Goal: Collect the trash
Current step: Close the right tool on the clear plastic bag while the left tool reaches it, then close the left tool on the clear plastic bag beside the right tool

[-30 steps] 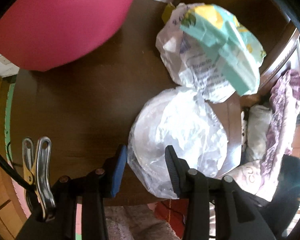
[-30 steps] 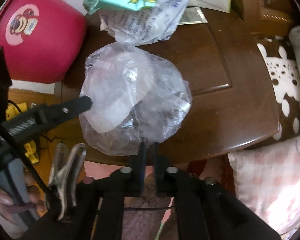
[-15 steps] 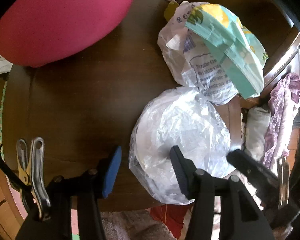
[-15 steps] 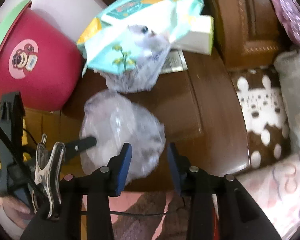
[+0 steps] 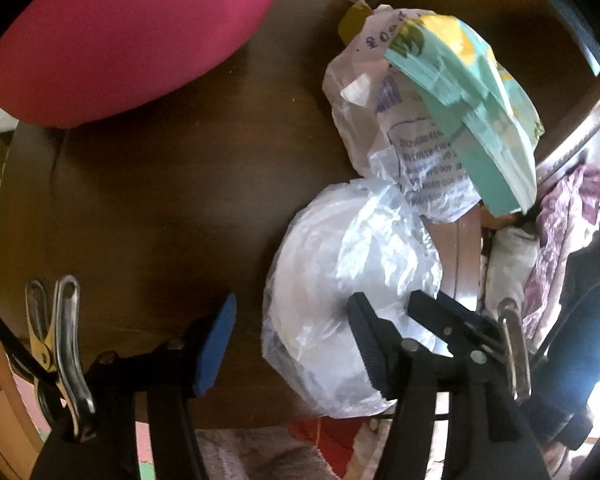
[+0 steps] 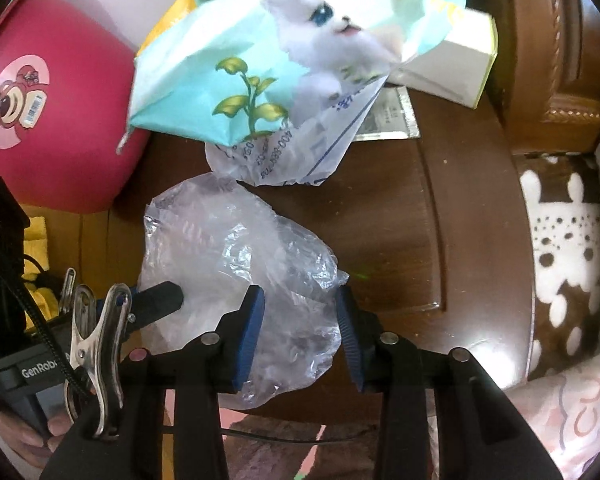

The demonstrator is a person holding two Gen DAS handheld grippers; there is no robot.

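left gripper (image 5: 290, 344): jaws opening, clear plastic bag (image 5: 352, 300) lying between them, unpinched | right gripper (image 6: 300, 336): spread around the same bag, not clamped | bag rested on wooden table (image 5: 148, 200)

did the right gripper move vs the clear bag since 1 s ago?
Yes. In the right wrist view, the right gripper was pinched shut at the clear plastic bag's near edge; now its open jaws straddle the bag's right part on the wooden table.

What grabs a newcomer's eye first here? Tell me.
A crumpled clear plastic bag lies on the dark wooden table, between the open right claw. Behind it, a teal kitten-print packet rests on a printed bag, with a big pink bucket at the left.
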